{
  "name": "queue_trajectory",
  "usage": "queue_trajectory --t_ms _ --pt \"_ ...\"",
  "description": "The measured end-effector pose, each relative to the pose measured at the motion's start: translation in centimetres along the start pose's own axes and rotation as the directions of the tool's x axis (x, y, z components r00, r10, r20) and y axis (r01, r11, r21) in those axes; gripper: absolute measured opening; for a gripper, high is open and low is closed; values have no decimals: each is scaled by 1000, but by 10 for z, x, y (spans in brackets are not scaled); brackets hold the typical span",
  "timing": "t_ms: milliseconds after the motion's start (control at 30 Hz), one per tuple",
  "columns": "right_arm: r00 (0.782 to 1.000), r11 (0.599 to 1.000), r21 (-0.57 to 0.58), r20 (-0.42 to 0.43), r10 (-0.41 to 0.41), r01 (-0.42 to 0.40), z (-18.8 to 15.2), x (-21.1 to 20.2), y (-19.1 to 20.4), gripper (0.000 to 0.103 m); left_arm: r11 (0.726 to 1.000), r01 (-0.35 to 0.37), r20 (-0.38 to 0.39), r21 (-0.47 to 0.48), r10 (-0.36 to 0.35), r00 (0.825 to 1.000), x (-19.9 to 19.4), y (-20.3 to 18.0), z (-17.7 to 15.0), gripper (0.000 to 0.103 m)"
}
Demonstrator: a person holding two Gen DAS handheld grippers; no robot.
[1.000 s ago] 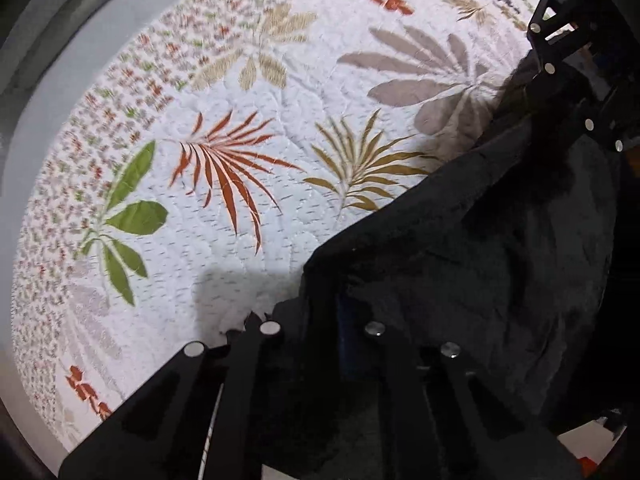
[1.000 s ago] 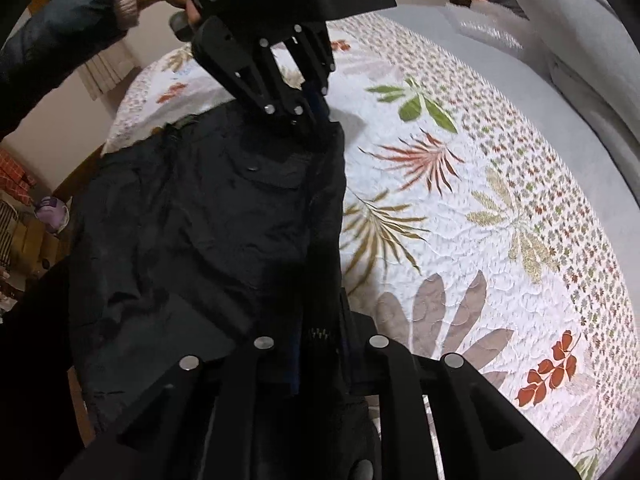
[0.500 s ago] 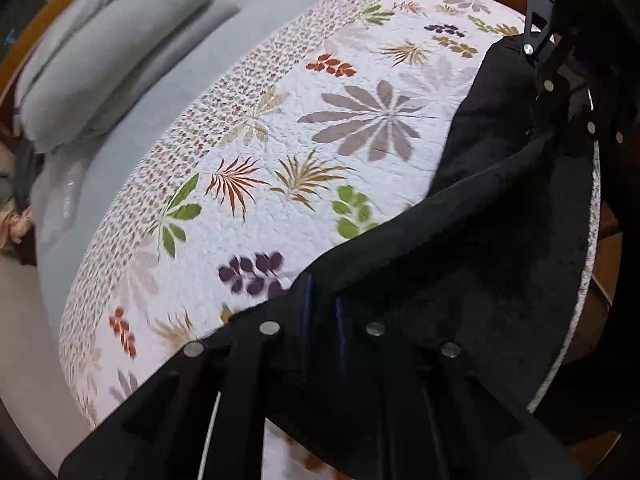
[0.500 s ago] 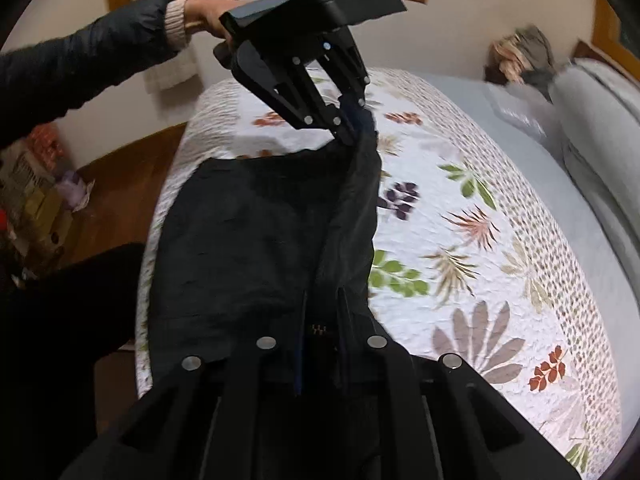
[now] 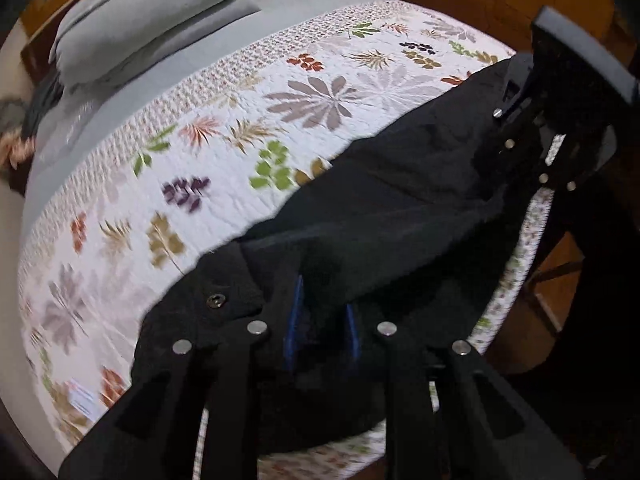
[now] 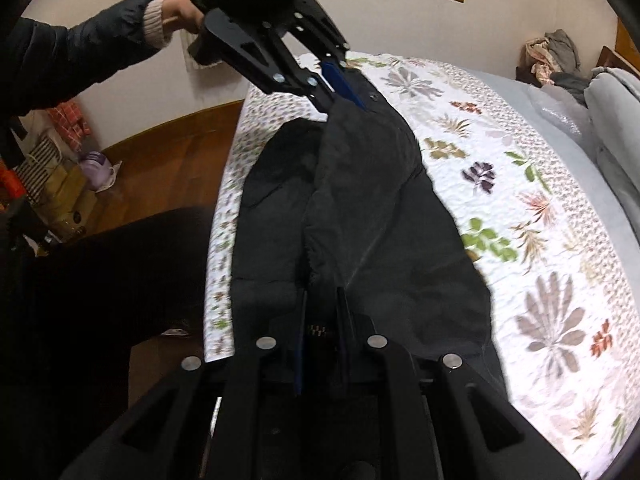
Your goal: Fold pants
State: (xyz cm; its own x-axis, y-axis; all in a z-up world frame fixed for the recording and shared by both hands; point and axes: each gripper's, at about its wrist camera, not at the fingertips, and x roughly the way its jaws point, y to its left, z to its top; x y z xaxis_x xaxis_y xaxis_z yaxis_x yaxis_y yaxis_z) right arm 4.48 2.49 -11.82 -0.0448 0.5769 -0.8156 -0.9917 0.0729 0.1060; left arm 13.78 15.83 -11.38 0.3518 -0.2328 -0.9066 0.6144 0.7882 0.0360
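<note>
both the left gripper (image 6: pixel 340 80) and right gripper (image 6: pixel 320 332) are clamped on opposite ends of the black fabric pants (image 6: pixel 360 208), stretching them taut over the near edge of the leaf-print quilt (image 6: pixel 540 240) so one leg lies flat over the other.

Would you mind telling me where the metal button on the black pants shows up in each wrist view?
Left wrist view: the button sits lower left of centre, on the pants just left of the left gripper.
Right wrist view: the button is upper centre, just right of the left gripper.
Shared landmark: the green leaf on the quilt.
</note>
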Motion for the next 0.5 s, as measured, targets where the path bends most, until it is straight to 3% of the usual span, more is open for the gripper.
queue_trajectory --t_ms 267,500 --pt "999 999 8 -31 43 -42 -22 32 27 13 990 47 3 -130 -47 999 8 -29 -60 26" --pt "998 999 15 -54 41 -41 -33 50 30 13 977 107 92 -182 -91 992 -9 -33 -65 27"
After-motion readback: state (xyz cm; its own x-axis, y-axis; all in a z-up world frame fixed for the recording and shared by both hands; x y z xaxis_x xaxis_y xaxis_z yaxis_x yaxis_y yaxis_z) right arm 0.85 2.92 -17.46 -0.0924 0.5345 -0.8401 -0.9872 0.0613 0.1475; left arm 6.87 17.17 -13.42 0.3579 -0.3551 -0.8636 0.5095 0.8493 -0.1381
